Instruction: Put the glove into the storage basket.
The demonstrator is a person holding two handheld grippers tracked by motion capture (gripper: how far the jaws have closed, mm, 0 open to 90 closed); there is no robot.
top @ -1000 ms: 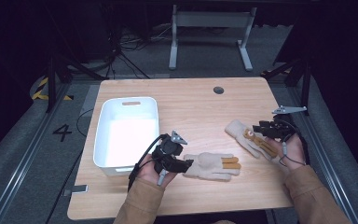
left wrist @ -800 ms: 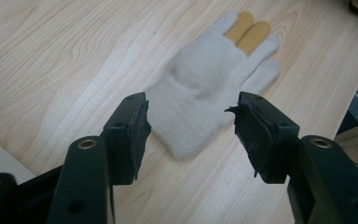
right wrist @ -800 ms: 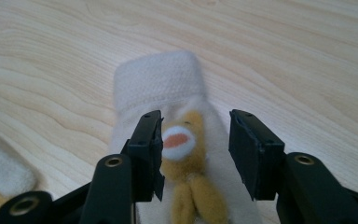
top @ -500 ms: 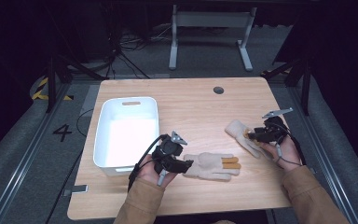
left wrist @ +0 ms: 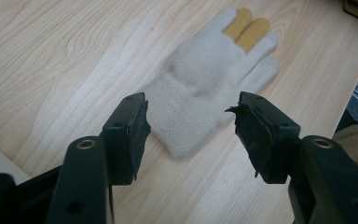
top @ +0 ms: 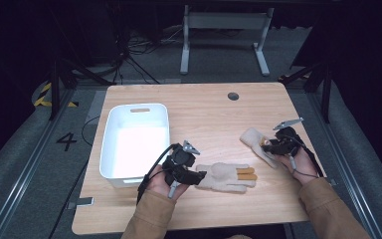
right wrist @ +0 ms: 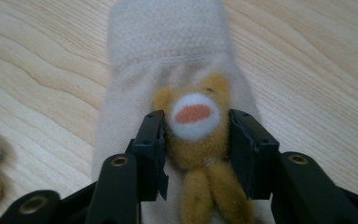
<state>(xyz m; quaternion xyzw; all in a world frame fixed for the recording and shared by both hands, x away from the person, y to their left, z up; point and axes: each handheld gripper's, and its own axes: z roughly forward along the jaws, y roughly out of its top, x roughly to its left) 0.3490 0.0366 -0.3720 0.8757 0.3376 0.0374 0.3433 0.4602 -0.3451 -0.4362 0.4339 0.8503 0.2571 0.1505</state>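
Since a second ago the right gripper [right wrist: 196, 140] has slid down the far glove [top: 255, 141] and now pinches its bear patch [right wrist: 196, 126]. Lifting by that patch could tear it or slip, while the left gripper [left wrist: 191, 126] hangs spread over the near glove [left wrist: 205, 79] beside the tub [top: 135, 142].

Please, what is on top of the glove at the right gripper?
A small yellow animal figure with a white muzzle lies on the glove, between the right gripper jaws. Its lower part is out of view.

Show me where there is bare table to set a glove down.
Free: the far strip between the white bin and the table hole, and the front edge. Crowded: the near glove by the left tool, and the right glove.
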